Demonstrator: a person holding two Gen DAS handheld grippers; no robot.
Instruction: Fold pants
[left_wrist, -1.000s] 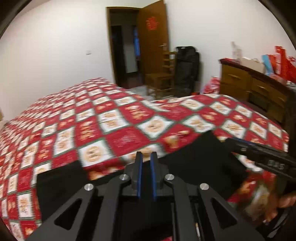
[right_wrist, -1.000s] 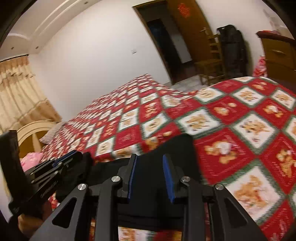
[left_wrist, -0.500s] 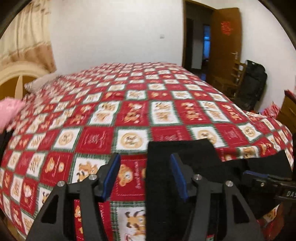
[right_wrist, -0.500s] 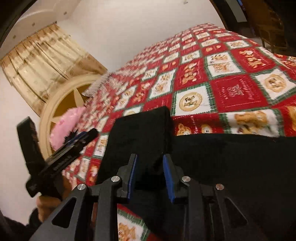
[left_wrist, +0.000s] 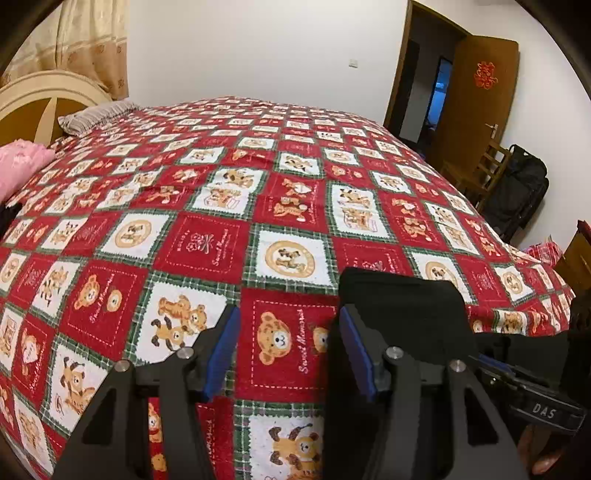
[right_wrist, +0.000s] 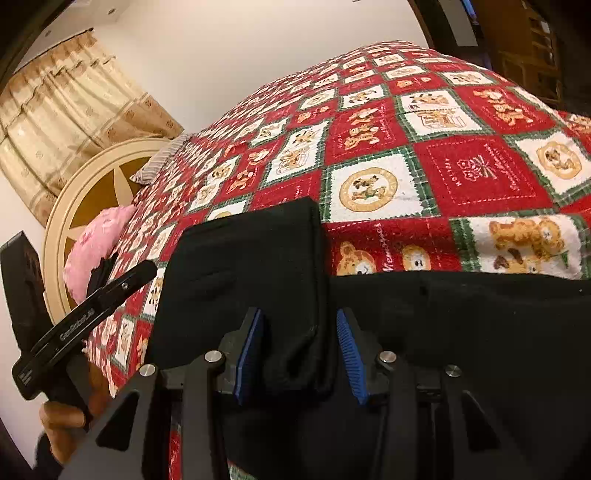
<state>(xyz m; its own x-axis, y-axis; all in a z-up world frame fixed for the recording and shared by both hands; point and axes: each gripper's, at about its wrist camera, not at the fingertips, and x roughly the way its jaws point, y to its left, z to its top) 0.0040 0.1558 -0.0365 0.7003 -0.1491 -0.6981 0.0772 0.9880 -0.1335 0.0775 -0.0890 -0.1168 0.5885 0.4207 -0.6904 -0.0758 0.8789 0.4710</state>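
Left claw (left_wrist: 290, 350): blue-padded fingers spread wide, nothing between them. It hovers above the red, white and green bear-patterned quilt (left_wrist: 207, 243), bare quilt showing through the gap. The black fabric pants (left_wrist: 402, 314) lie just to the right of this claw, their folded end running out ahead of the right finger; whether that finger touches the cloth cannot be told. Beyond the pants, at the lower right edge of the left wrist view, part of the other tool shows, lettered "DAS".

Right claw (right_wrist: 299, 350): blue-padded fingers apart, set either side of a narrow folded strip of the pants (right_wrist: 251, 273). A gap shows between each pad and the cloth, so no pinch. The strip runs straight ahead of this claw; a broader spread of the same black cloth lies to its right, across the near edge of the quilt (right_wrist: 480, 177).

Far left of the right claw, the left claw (right_wrist: 144, 267) shows side-on, a bare hand (right_wrist: 70, 417) gripping its handle.

Ahead and left: a fluffy pink pillow (right_wrist: 96, 247), a cream round-topped headboard with brown panels (right_wrist: 107, 177), beige patterned curtains (right_wrist: 66, 122). Far right of the left claw: an open brown wooden door (left_wrist: 476, 96).
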